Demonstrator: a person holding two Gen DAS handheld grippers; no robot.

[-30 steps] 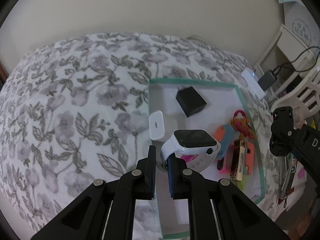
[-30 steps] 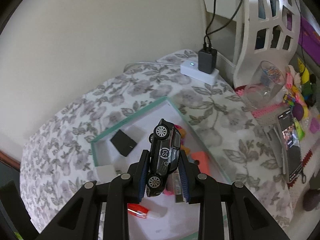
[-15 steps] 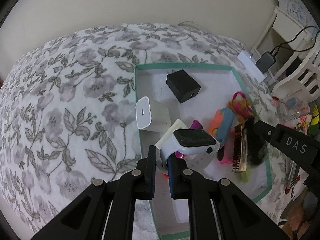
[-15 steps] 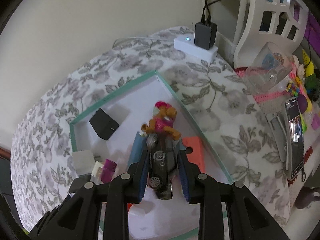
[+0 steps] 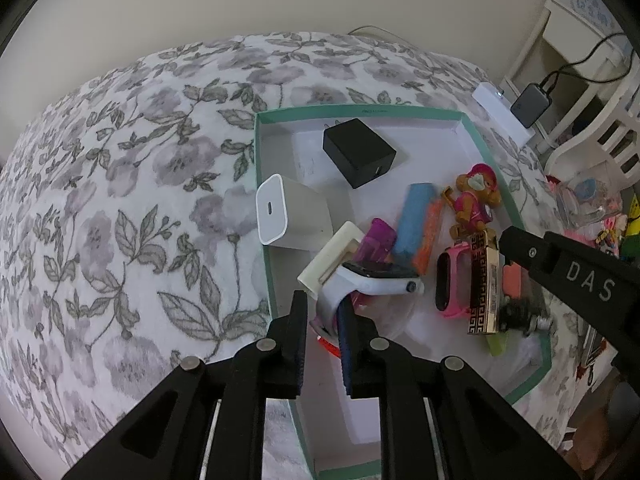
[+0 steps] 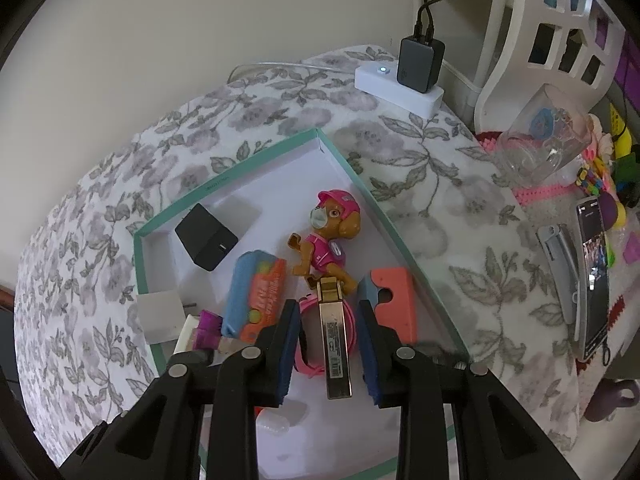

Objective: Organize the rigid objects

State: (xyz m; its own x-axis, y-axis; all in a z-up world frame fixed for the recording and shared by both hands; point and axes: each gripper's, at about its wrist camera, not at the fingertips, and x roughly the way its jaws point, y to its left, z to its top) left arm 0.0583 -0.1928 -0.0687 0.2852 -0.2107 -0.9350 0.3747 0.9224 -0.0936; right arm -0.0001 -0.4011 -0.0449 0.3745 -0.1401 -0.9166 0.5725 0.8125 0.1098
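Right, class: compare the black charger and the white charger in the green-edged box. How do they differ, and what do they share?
Colour: the black charger is dark, the white charger pale.
Pose: the black charger lies flat on the floor of the box; the white charger is propped against its side wall.
Place: the black charger sits nearer the far end than the white charger.
Both are blocky plug adapters inside it.
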